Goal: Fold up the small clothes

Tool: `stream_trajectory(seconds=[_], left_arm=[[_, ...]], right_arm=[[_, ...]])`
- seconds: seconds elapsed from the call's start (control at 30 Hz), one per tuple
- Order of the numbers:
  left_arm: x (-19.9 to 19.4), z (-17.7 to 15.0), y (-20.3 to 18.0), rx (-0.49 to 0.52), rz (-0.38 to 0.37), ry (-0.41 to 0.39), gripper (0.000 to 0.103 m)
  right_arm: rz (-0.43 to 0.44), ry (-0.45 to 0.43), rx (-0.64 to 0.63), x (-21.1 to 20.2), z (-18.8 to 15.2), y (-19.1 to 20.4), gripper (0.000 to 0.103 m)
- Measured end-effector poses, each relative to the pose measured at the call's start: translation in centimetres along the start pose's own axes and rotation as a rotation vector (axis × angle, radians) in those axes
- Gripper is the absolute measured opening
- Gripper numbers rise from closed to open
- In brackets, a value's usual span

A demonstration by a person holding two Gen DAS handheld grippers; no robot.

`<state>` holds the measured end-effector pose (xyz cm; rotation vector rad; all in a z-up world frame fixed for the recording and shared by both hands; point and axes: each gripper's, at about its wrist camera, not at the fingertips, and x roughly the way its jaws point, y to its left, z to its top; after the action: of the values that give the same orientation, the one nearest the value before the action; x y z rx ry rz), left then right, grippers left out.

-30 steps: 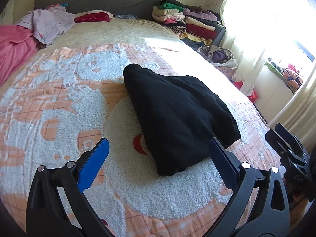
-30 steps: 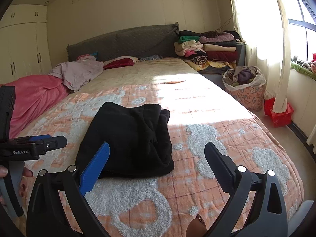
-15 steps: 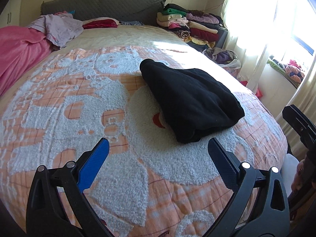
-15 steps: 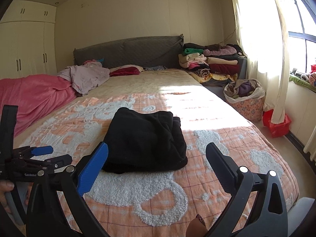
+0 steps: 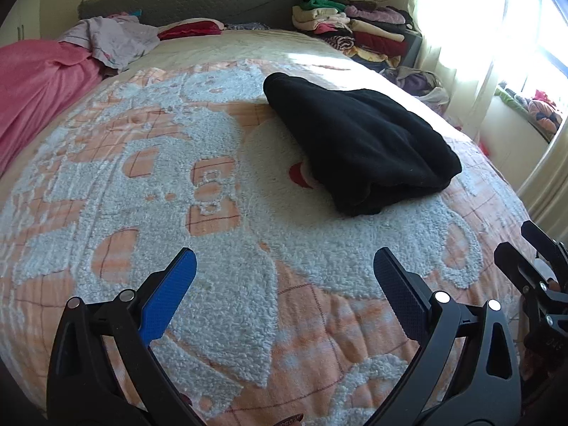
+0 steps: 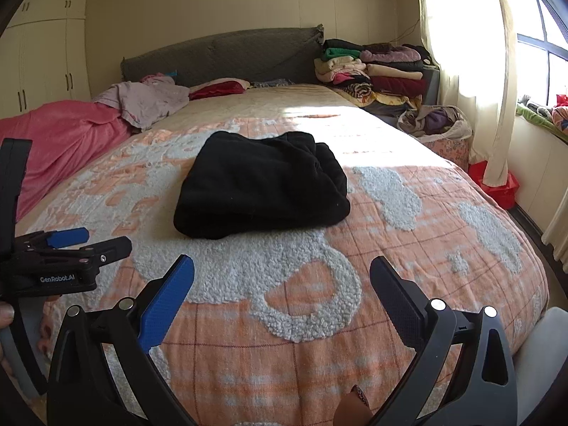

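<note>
Fleecy black garment [image 6: 261, 184] lay folded on the bed [image 6: 408, 284]; I judged it soft, best pinched at its near edge. Both grippers [image 5: 284, 284] [image 6: 282, 284] gaped, released.

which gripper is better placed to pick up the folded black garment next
Probably the right hand-held gripper: open, with the black garment centred ahead. For the open left hand-held gripper it lies off to the right.

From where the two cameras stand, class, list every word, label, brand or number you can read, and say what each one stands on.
"GenRobot.AI": white lettering on the black body of the left claw, seen in the right wrist view.
Some pale embossed characters on the right claw's body, at the edge of the left wrist view: too blurred to read.
Nothing legible on the black garment, the bedspread or the stacked clothes.
</note>
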<state>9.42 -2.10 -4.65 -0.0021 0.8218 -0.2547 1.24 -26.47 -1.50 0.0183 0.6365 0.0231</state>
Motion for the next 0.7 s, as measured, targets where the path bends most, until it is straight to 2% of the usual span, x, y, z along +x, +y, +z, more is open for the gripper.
stream_trajectory(seconds=[0.13, 0.7], left_arm=[[0.1, 0.1, 0.2, -0.002, 0.01, 0.0, 0.094], [-0.4, 0.1, 0.1, -0.024, -0.002, -0.009, 0.094]], right_arm=[[0.0, 0.031, 0.022, 1.1, -0.4, -0.1, 0.099], [-0.006, 0.004, 0.009, 0.1, -0.2, -0.5, 0.099]])
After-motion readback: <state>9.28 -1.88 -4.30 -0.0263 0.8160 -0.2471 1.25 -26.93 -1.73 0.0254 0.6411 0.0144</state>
